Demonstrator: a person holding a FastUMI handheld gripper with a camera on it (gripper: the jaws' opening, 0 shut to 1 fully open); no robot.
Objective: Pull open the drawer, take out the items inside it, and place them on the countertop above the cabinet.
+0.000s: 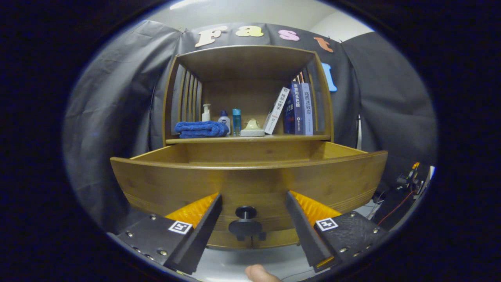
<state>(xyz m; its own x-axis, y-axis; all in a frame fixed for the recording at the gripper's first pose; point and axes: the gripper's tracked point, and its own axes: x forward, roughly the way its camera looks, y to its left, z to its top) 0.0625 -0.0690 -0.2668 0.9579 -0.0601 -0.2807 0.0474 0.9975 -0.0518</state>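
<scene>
The wooden drawer (pixel 188 184) stands pulled out of the cabinet, its front panel just ahead of my fingers. Its dark round knob (pixel 245 212) sits between the fingertips, with a gap on each side. My gripper (pixel 253 201) is open and holds nothing. The drawer's inside is hidden behind the front panel; only the inner back and side walls show. Above it runs the countertop (pixel 282 138), the floor of an open shelf niche.
On the countertop lie a folded blue towel (pixel 201 129), a white pump bottle (pixel 206 112), a small white bottle (pixel 224 119), a blue bottle (pixel 236 121), a pale holder (pixel 253 128) and several books (pixel 297 109). Cables and gear (pixel 407 182) sit at right. A fingertip (pixel 260 273) shows below.
</scene>
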